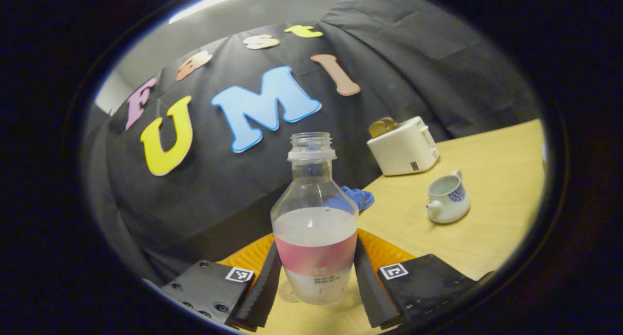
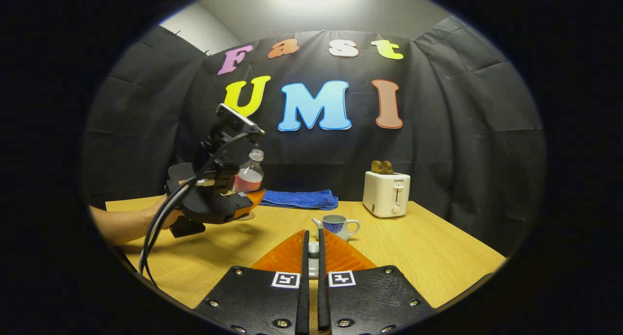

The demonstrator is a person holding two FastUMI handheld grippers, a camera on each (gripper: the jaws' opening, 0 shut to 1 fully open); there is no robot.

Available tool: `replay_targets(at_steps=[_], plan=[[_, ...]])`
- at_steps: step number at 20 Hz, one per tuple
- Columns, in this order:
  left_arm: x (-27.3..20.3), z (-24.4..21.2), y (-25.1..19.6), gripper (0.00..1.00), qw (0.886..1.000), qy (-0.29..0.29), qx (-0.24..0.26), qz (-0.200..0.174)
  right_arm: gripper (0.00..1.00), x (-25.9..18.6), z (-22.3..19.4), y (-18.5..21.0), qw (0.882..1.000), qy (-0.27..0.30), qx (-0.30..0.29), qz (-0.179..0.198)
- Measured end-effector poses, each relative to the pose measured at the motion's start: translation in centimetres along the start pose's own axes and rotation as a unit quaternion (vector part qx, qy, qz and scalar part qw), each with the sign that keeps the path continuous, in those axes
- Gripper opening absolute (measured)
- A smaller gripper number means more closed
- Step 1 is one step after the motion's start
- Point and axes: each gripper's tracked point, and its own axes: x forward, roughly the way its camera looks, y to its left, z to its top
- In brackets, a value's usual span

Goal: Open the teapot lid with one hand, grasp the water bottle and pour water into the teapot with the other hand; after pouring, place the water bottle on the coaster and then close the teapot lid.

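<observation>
An uncapped clear water bottle (image 1: 314,228) with a pink label, about half full, stands upright between my left gripper's fingers (image 1: 316,250), which press on both its sides. A round coaster (image 1: 288,291) lies on the table just under the bottle's left side; I cannot tell whether the bottle touches it. In the right gripper view, the left gripper (image 2: 246,198) holds the bottle (image 2: 249,175) over the coaster (image 2: 246,217). The white-and-blue teapot (image 1: 448,198) (image 2: 337,225) stands with its lid off. My right gripper (image 2: 313,235) is shut on the small white teapot lid (image 2: 314,251), in front of the pot.
A white toaster (image 1: 404,147) (image 2: 387,194) with bread in it stands at the back of the wooden table (image 2: 438,252). A folded blue cloth (image 2: 299,198) (image 1: 359,197) lies along the back wall. A person's forearm (image 2: 121,225) reaches in from the left.
</observation>
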Motion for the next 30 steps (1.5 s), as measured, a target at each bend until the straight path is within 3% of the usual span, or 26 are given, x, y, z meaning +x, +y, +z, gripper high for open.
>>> replay_targets(at_steps=[5,12,16,20,30], plan=[[0.0,-1.2,5.2,0.86,0.990,-0.007,-0.138,0.031,0.07,0.8,-0.2,0.3,1.000,0.003,0.005,0.003],[4.2,-3.2,10.6,0.85,0.978,-0.003,-0.204,0.048,0.07,1.2,-0.6,-0.4,1.000,0.010,0.009,-0.008],[7.5,-5.9,10.6,0.85,0.973,0.025,-0.223,0.046,0.07,1.4,-0.7,-1.1,1.000,0.012,0.014,-0.016],[8.8,-8.3,10.0,0.85,0.976,0.045,-0.207,0.049,0.07,1.6,-0.7,-1.5,1.000,0.012,0.009,-0.021],[9.1,-9.1,9.9,0.88,0.978,0.051,-0.194,0.051,0.07,1.9,-0.5,-1.5,1.000,0.010,0.002,-0.025]])
